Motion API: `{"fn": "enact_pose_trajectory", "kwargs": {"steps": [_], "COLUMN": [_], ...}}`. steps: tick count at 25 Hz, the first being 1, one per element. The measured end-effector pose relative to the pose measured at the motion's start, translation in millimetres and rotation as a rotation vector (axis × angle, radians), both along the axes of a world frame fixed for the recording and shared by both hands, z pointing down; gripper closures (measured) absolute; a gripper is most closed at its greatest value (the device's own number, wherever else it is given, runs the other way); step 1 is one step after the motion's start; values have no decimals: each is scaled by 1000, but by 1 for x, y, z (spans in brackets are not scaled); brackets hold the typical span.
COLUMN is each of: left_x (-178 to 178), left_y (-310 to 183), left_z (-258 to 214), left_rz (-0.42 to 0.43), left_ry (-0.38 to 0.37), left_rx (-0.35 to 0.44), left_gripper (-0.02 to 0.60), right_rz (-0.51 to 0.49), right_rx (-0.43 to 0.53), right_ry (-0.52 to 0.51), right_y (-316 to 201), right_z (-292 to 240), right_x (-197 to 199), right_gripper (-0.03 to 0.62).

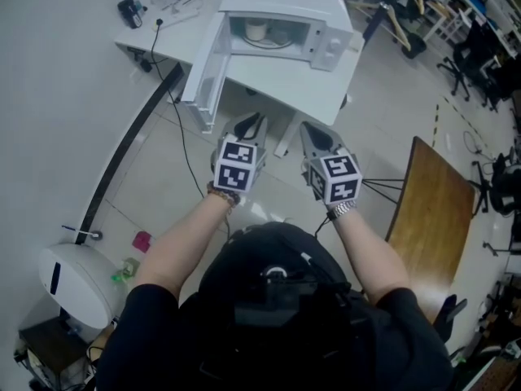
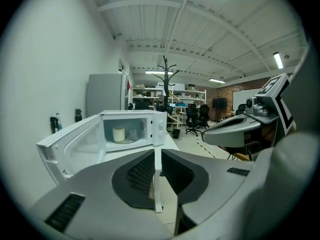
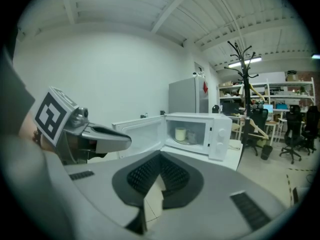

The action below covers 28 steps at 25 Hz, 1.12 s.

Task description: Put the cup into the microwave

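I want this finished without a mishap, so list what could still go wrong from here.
1. The microwave door stands wide open, swung out toward the person. A step forward or a swing of the left gripper could knock it.
2. The cup sits inside, close beside a second small container. Shoving the door shut hard might jolt them together.

The cup [image 2: 118, 134] in the open microwave [image 2: 159, 126]
I see the cream cup upright on the turntable, the white microwave's door standing wide open
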<state>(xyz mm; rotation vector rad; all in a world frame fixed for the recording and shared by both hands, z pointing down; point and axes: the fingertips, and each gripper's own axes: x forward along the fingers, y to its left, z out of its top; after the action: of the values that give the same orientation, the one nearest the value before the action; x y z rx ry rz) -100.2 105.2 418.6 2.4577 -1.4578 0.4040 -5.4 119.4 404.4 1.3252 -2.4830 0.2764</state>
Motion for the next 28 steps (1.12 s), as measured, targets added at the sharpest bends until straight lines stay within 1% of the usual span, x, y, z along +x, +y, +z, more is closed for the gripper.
{"fn": "enact_pose_trajectory", "kwargs": {"steps": [1,2,9,13,20,28], "left_x": [3,7,28,39,47,52], "left_y": [2,4,16,21,26,26], "left_z": [-1,-2,-4,-4,1,0], "left_rz": [3,5,-11,-25,-57,-77], "left_ry": [0,1,1,-12,-35,-43], "left_rx": [3,4,-2,-9,-21,-25], "left_gripper": [564,578,580,581,580,580], "right_rz": [-5,-13,-87,-99,-122,-144], "right_rx": [1,3,20,8,-6,-15], "right_ry": [1,2,19,4,-21,-34], "right_y": [2,3,13,12,13,13], "right_z": [-2,-3,-8,-9,-6,-6], "right_x": [2,3,10,21,32,37], "right_gripper": [592,592,591,591,591,591]}}
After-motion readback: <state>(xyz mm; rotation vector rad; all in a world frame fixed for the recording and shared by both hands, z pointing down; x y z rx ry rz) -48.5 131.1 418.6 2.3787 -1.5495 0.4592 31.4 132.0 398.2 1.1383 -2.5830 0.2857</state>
